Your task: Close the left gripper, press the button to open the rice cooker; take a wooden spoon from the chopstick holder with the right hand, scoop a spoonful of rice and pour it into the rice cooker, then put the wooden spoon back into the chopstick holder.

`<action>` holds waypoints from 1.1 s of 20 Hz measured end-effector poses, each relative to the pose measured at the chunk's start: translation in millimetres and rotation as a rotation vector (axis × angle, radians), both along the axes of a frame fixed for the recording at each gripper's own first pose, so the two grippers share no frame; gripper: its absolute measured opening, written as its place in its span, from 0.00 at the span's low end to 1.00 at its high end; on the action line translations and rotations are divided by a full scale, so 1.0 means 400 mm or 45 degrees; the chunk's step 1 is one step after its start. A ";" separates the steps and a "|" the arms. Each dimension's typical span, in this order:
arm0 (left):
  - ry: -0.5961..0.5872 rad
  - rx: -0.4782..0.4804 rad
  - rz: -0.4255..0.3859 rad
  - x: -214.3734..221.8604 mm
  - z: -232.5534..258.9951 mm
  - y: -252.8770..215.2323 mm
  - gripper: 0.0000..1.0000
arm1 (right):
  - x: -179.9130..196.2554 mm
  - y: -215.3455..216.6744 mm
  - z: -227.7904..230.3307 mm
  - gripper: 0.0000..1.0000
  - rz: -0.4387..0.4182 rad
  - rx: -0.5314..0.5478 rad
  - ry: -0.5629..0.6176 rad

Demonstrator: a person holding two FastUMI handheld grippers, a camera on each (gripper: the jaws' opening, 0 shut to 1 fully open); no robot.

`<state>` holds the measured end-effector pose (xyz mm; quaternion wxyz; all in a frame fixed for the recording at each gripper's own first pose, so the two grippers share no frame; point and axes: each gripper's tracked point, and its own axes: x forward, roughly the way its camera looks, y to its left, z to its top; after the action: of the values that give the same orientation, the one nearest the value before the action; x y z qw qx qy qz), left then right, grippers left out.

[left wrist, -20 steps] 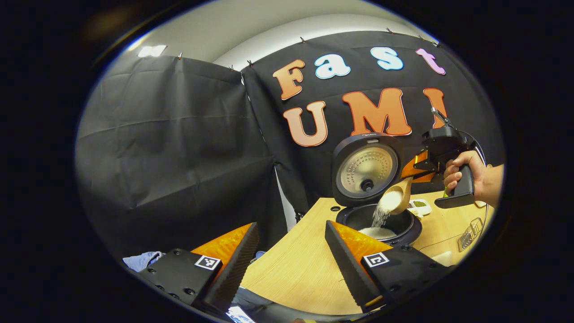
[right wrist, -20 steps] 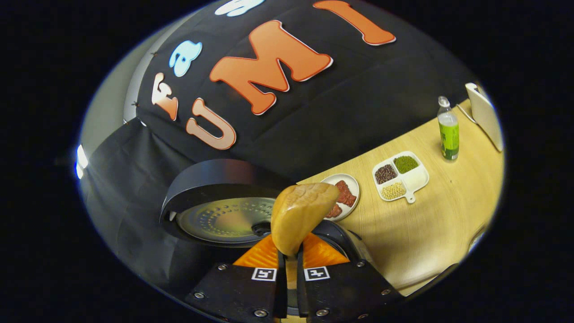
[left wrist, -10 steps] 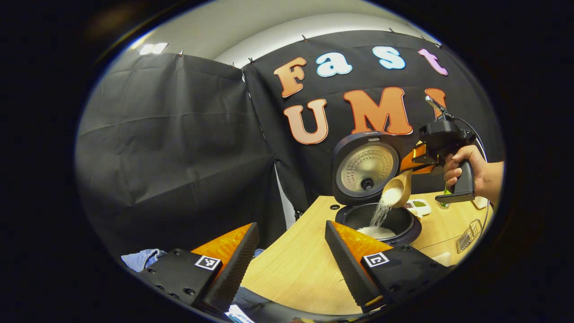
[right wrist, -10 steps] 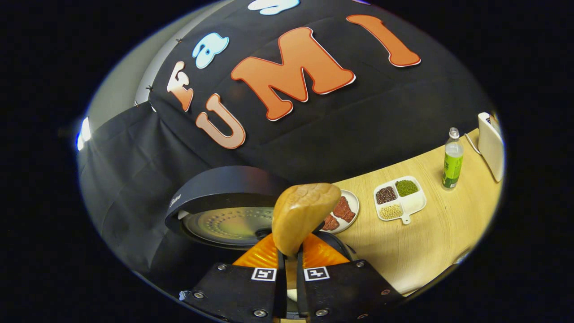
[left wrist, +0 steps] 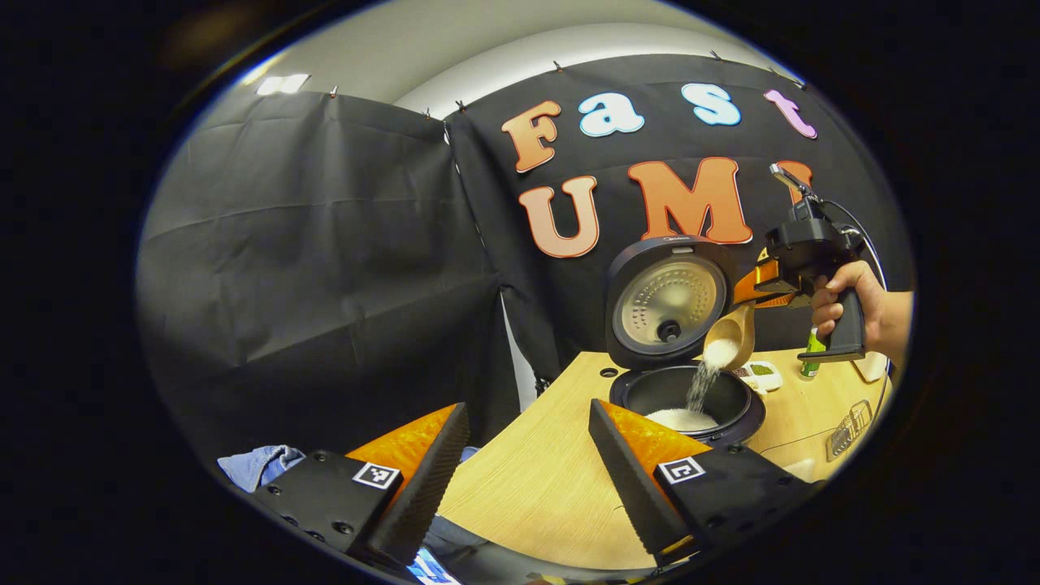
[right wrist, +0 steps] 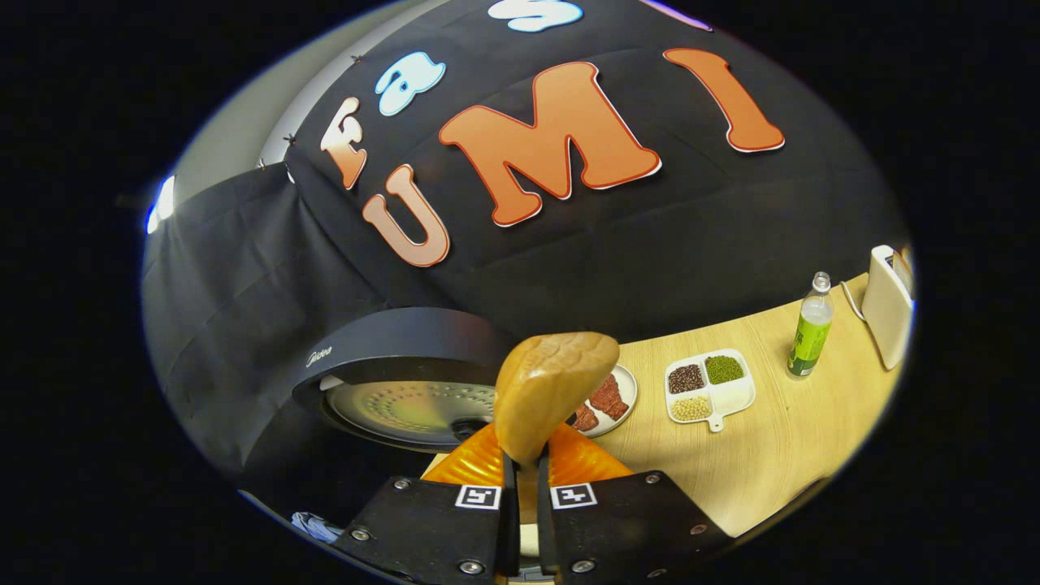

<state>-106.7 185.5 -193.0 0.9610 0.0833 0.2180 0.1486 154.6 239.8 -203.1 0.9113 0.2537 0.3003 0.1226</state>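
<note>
The pouring step is in hand: the right tool [right wrist: 521, 479] pinches the wooden spoon [left wrist: 730, 334] by its handle and tips it over the open rice cooker [left wrist: 686, 398] at the far right of the tabletop [left wrist: 544, 479], rice [left wrist: 704, 382] streaming into the pot. The left tool [left wrist: 524, 463] hangs spread and empty near the tabletop's left edge. Next, I judge, the spoon must be levelled once empty and carried to the chopstick holder.

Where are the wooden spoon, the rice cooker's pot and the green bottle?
wooden spoon [left wrist: 729, 336], left gripper view, on its tipped bowl.
rice cooker's pot [left wrist: 735, 398], left gripper view, on its dark inner wall.
green bottle [right wrist: 807, 334], right gripper view, on its label.
</note>
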 end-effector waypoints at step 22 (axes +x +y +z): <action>0.006 0.003 0.004 0.001 -0.001 0.004 1.00 | -0.002 0.055 0.065 0.08 0.164 -0.272 -0.199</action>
<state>-106.3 186.9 -193.3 0.9600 0.0845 0.2204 0.1503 154.0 261.9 -177.0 0.9439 0.1253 0.2555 0.1677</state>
